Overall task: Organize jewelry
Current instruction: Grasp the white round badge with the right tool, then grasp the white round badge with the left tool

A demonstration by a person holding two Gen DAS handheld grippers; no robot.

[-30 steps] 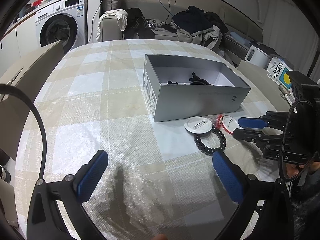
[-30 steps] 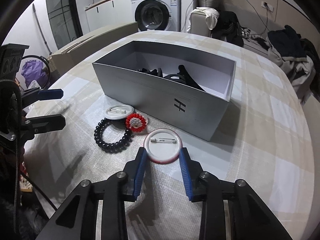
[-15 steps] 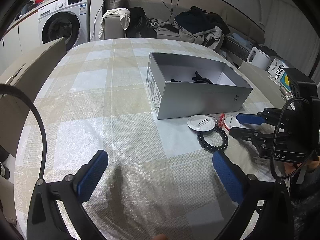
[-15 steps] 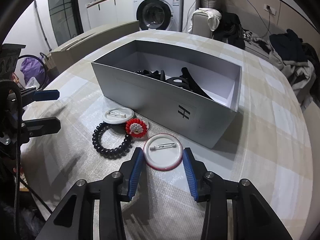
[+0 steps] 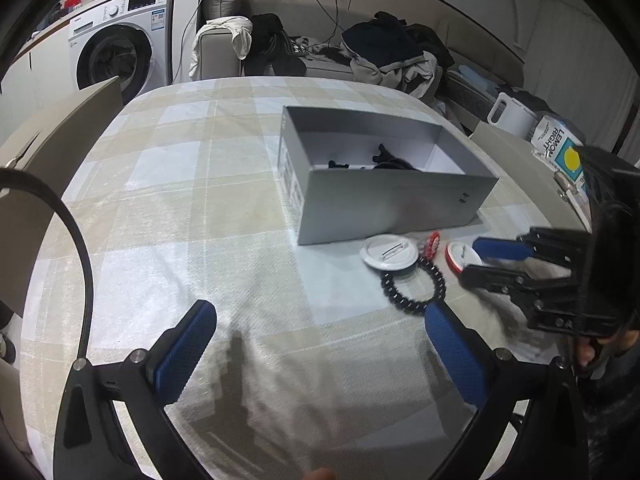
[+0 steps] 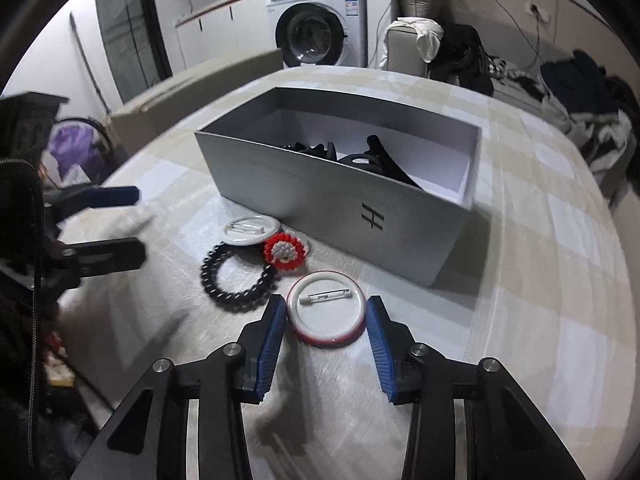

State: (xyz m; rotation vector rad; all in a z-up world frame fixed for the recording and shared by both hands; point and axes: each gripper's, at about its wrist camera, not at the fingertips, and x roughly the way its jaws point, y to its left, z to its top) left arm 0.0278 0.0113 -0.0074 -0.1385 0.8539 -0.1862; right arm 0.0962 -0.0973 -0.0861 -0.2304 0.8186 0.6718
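The right gripper (image 6: 326,316) is closing around the red-rimmed badge (image 6: 326,306) at six o'clock of the grey box (image 6: 320,196) — dark pieces already inside, three more waiting outside — the left gripper (image 5: 320,340) is hanging wide, empty.

Home living space: washing machine (image 5: 116,60), clothes-strewn sofa (image 5: 320,60), checked-cloth table (image 5: 180,200).
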